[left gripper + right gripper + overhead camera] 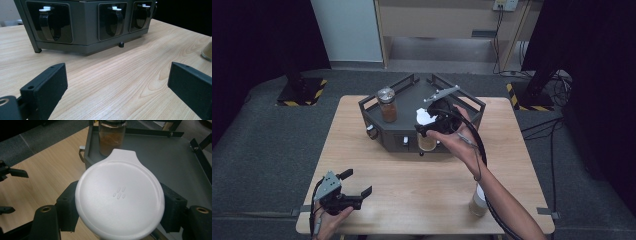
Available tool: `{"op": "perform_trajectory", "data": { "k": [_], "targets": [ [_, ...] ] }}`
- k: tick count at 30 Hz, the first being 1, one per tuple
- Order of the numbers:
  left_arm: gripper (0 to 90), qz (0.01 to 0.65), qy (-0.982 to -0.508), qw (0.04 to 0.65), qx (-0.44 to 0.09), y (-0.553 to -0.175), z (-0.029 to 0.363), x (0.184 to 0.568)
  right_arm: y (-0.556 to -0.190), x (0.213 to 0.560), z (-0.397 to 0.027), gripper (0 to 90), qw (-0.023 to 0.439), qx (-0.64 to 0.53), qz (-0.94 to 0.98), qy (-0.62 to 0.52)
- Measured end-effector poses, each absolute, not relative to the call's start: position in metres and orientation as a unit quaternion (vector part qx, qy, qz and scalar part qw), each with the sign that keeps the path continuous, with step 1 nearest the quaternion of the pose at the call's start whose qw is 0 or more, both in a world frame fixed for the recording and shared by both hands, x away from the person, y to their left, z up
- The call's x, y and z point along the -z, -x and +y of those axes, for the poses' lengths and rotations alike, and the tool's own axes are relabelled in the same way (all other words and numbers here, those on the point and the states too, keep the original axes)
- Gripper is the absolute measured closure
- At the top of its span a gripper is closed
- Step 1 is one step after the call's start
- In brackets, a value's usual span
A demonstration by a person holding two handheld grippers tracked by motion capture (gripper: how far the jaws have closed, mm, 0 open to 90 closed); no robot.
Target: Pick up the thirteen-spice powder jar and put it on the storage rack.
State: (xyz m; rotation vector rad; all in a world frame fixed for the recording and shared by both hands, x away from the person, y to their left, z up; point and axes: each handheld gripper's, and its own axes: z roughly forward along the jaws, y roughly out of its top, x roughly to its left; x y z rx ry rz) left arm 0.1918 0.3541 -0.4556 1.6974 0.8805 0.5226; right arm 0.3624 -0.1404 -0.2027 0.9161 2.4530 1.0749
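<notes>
Right gripper (117, 215) clamps a round white plastic lid (119, 200) by its rim, flat side up, above the dark grey metal tray rack (160, 152); likely carrying it. Left gripper (117, 85) idle, jaws wide, nothing held.

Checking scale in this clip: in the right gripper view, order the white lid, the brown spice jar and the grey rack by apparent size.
1. grey rack, cropped by the frame
2. white lid, enlarged by nearness
3. brown spice jar, top cropped
</notes>
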Motion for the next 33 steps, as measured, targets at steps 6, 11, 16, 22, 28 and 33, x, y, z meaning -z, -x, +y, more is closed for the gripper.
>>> {"op": "perform_trajectory", "data": {
  "k": [6,11,16,22,28,33],
  "targets": [
    [1.6,0.371,-0.717,0.547,-0.22,-0.192,0.354,0.456,-0.372,0.193,-0.134,30.7,0.161,-0.372,0.858,-0.316],
    [1.6,0.371,-0.717,0.548,-0.219,-0.192,0.354,0.456,-0.382,0.186,-0.128,30.7,0.161,-0.37,0.857,-0.321],
    [1.6,0.371,-0.717,0.548,-0.219,-0.192,0.354,0.456,-0.392,0.181,-0.119,30.7,0.163,-0.364,0.859,-0.321],
    [1.7,0.37,-0.718,0.548,-0.219,-0.193,0.354,0.456,-0.407,0.178,-0.114,30.7,0.165,-0.363,0.855,-0.332],
    [2.1,0.368,-0.721,0.545,-0.217,-0.193,0.354,0.455,-0.421,0.178,-0.111,30.7,0.166,-0.36,0.85,-0.347],
    [2.1,0.366,-0.722,0.545,-0.218,-0.193,0.353,0.455,-0.434,0.181,-0.108,30.7,0.166,-0.359,0.845,-0.359]
  ]
}}
